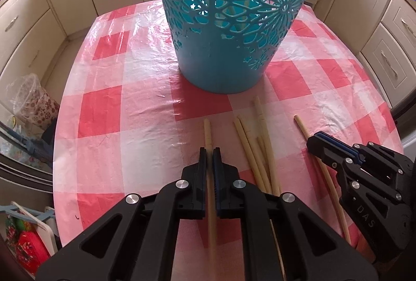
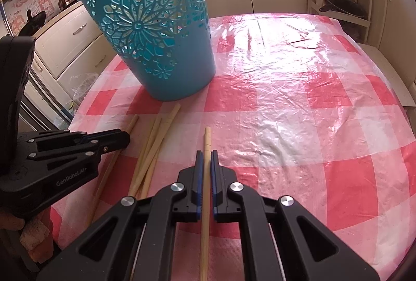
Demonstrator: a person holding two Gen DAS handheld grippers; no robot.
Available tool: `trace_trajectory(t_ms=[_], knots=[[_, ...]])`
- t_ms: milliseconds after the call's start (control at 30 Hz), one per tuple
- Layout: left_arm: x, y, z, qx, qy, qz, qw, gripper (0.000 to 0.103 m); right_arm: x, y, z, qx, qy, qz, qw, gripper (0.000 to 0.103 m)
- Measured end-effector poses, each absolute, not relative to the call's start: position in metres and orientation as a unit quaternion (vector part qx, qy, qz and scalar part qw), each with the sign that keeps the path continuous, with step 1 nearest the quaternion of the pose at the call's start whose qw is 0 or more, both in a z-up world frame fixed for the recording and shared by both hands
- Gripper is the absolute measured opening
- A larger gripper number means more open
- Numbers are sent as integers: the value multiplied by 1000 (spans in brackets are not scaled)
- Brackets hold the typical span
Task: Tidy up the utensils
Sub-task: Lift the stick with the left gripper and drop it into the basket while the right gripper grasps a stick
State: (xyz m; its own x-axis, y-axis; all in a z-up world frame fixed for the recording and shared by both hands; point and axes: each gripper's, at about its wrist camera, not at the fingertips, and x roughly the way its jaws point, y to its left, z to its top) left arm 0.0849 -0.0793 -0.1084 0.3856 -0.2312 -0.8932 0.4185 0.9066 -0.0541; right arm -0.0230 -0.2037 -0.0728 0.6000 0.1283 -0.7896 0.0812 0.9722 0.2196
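basket (image 1: 221, 46) rim cropped, chopstick (image 2: 205, 229) end cropped

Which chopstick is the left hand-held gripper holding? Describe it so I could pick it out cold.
Start at the blue cut-out basket on the red-checked tablecloth. In front of it lie several pale chopsticks. The one meant lies alone left of the loose bundle, clamped in the left hand-held gripper; the right hand-held gripper pinches a different one.

Both grippers angled down side by side: left gripper (image 1: 210, 151) and right gripper (image 2: 207, 153) each clamped a chopstick (image 1: 208, 130).
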Motion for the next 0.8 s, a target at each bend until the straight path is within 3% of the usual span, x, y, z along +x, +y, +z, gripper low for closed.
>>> trace_trajectory(t_ms=[200, 533, 800], knots=[[59, -46, -61, 33, 472, -260, 842, 5, -24, -205, -73, 123, 445, 13, 887, 6], [68, -29, 113, -98, 279, -352, 888, 5, -25, -205, -74, 120, 443, 10, 888, 6], [110, -65, 157, -121, 148, -264, 945, 5, -26, -210, -74, 133, 441, 15, 887, 6]])
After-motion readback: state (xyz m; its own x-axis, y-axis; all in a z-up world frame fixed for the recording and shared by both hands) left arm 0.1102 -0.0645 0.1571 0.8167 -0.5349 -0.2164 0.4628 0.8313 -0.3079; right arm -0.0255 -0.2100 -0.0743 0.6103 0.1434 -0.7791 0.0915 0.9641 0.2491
